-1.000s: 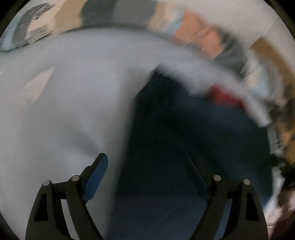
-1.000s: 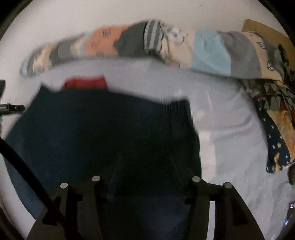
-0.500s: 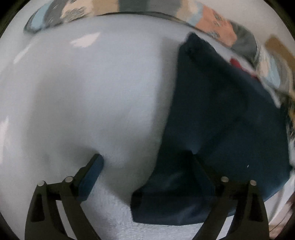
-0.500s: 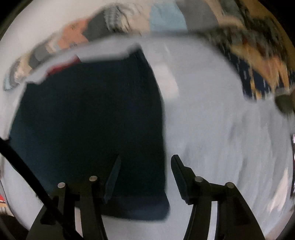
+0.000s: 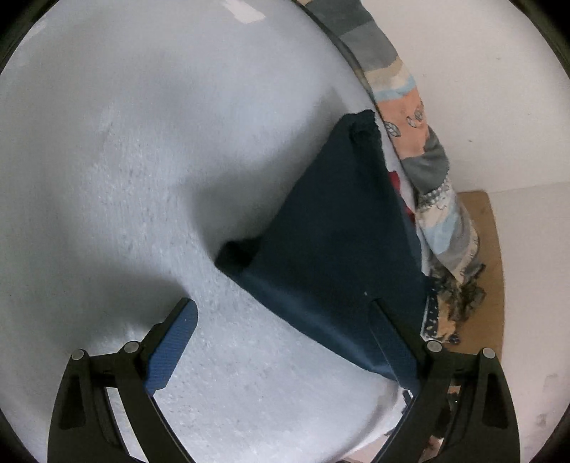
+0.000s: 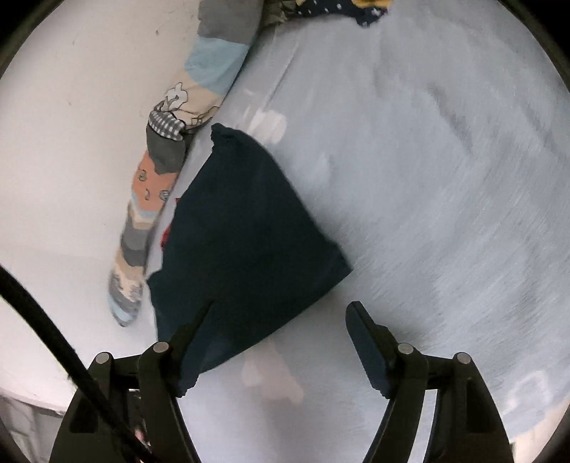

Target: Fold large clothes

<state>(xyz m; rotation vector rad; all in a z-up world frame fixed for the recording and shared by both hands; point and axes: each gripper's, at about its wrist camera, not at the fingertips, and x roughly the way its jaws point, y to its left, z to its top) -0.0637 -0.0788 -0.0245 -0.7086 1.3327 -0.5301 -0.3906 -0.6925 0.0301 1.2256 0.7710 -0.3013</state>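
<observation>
One folded navy garment [image 6: 249, 228], one patchwork cloth [image 6: 160, 171], one dotted patterned cloth [image 5: 436, 317] and two grippers are counted.

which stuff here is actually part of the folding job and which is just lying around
Part of the job:
- dark navy knit garment, folded, lying on the pale blue-grey sheet
- left claw and right claw, both open

Lying about:
- long patchwork fabric roll against the wall
- crumpled navy star-print cloth
- red item peeking out behind the garment
</observation>
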